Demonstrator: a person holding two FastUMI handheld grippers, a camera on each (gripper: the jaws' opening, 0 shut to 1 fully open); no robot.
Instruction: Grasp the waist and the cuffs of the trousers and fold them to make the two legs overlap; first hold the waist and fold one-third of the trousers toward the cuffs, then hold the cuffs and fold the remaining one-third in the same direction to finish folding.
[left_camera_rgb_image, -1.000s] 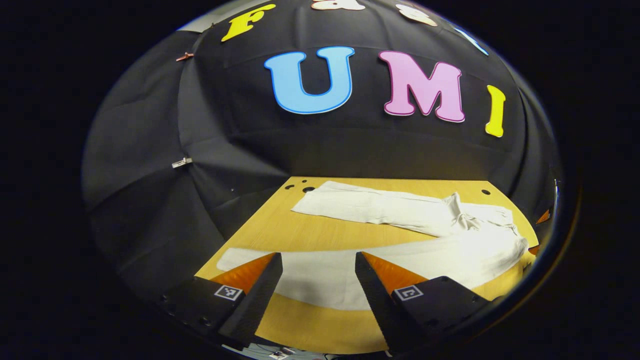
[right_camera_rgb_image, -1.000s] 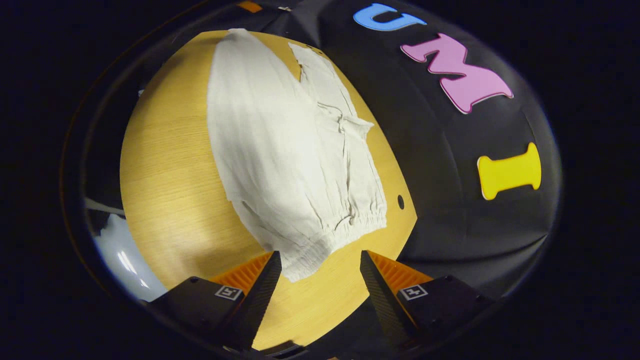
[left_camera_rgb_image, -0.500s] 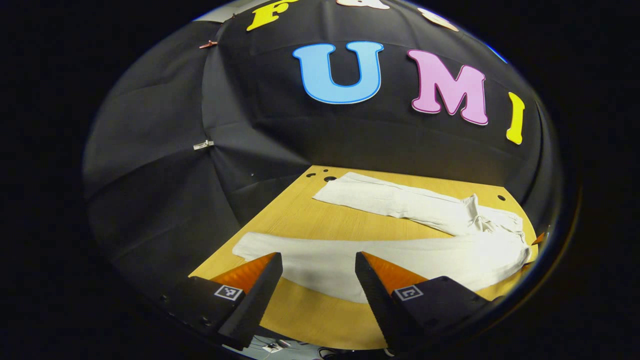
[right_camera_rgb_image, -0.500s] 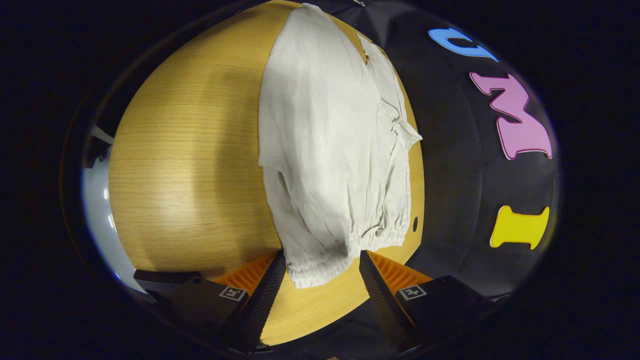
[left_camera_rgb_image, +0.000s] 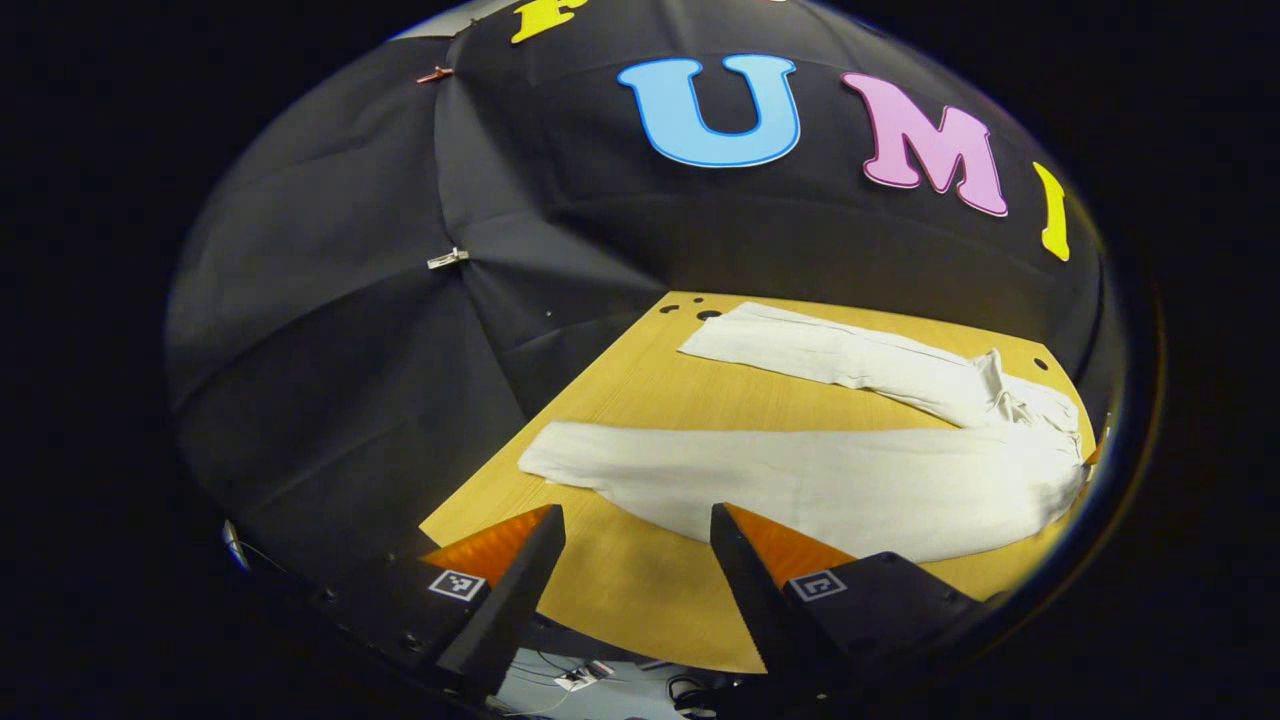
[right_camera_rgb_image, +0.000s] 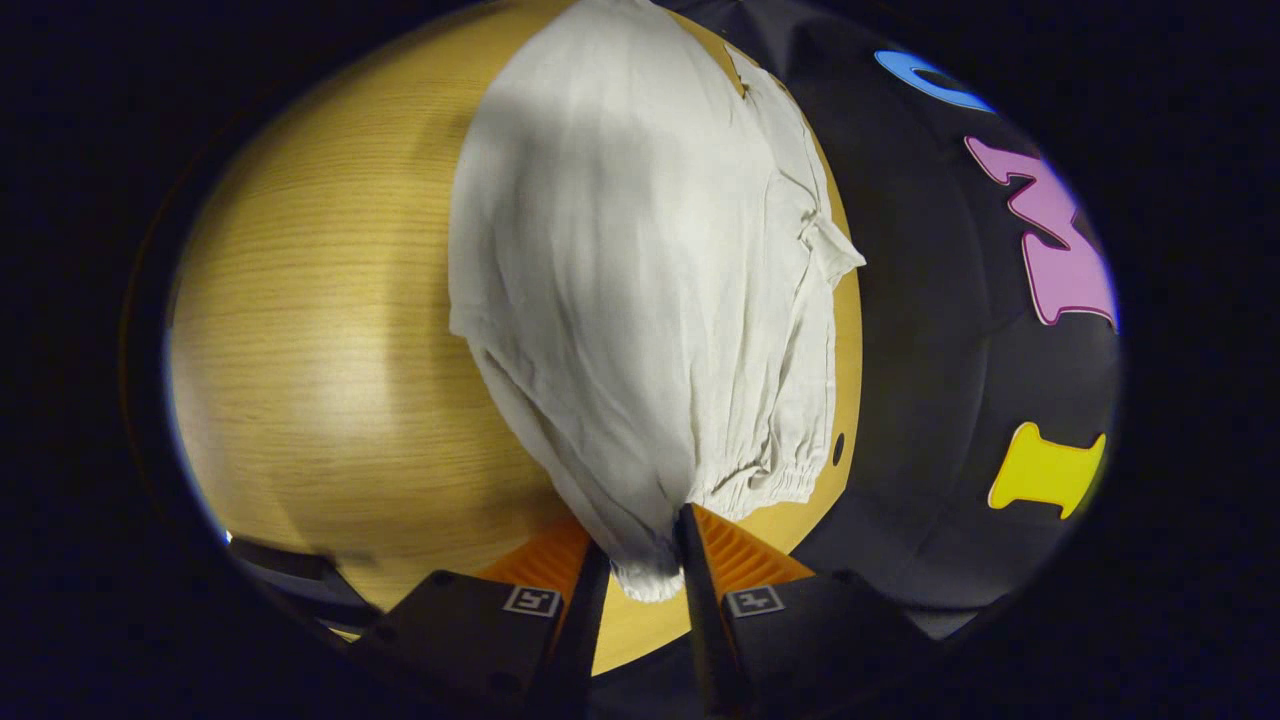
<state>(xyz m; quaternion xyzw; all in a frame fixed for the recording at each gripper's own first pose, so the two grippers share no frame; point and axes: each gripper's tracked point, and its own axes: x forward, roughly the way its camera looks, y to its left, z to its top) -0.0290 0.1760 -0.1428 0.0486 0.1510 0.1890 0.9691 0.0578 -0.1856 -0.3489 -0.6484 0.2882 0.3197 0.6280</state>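
Pinching the elastic waist (right_camera_rgb_image: 650, 560) of the trousers (right_camera_rgb_image: 640, 290), our right gripper (right_camera_rgb_image: 640, 550) has both fingers pressed on the bunched cloth near the table's (right_camera_rgb_image: 320, 330) right edge. Our left gripper (left_camera_rgb_image: 637, 560) hangs with fingers spread wide, grasping nothing, above the table's front edge, just short of the near leg (left_camera_rgb_image: 800, 485). The far leg (left_camera_rgb_image: 830, 355) runs toward the back corner.

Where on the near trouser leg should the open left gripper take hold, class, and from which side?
Grip the cuff end of the trousers. It lies flat on the table, ahead of the left gripper and slightly to its left. Come from the near table edge, low, one finger probably sliding under the hem. The right gripper pinches the waist corner.
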